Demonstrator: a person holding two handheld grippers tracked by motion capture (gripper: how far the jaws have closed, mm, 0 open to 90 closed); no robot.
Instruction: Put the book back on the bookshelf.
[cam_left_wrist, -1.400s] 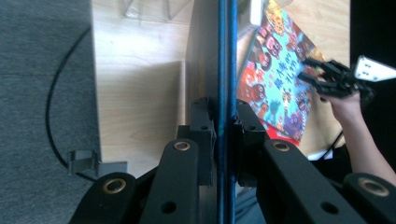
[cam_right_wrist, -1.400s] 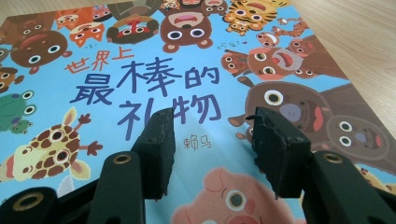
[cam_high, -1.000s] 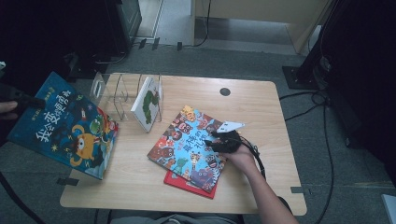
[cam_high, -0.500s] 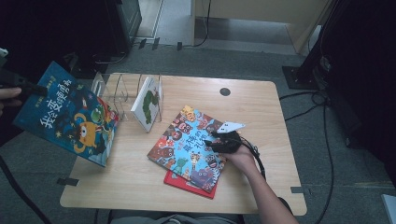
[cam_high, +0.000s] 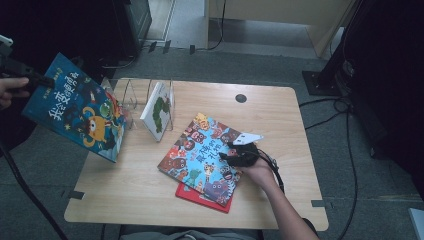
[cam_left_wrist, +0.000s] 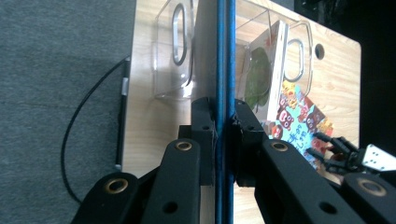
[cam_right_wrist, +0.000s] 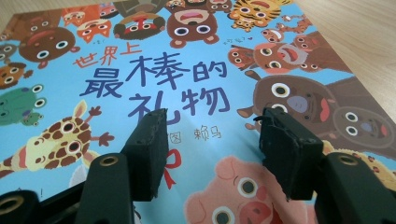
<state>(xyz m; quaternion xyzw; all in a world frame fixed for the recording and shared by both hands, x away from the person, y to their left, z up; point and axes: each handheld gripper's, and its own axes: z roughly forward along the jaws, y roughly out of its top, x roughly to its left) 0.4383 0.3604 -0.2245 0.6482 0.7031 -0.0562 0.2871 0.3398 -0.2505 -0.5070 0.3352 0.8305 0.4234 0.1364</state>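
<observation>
The left gripper (cam_high: 30, 80) is at the far left of the high view, beyond the table's (cam_high: 150, 200) 9 o'clock edge, and its jaws are clamped on the blue book (cam_high: 75, 107), which hangs tilted in the air with its lower corner over the table's left edge. In the left gripper view the blue book (cam_left_wrist: 224, 56) shows edge-on as a thin blue line running straight up to 12 o'clock from between the closed jaws of the left gripper (cam_left_wrist: 225, 135). Past it stands the clear rack (cam_left_wrist: 177, 56), and in the rack a white book (cam_left_wrist: 273, 60) with a green shape on its cover stands upright. In the high view the rack (cam_high: 131, 97) sits near the table's 11 o'clock corner, with the white book (cam_high: 157, 110) leaning in its right part. At the table's middle lies the animal book (cam_high: 200, 155), flat, on top of a red book (cam_high: 197, 196) whose edge shows at 6 o'clock beneath it. The right gripper (cam_high: 239, 154) rests at the 3 o'clock edge of the animal book. In the right gripper view its jaws stand apart, holding nothing, low over the cover of the animal book (cam_right_wrist: 154, 79), the right gripper (cam_right_wrist: 212, 154) just above a pink pig.
</observation>
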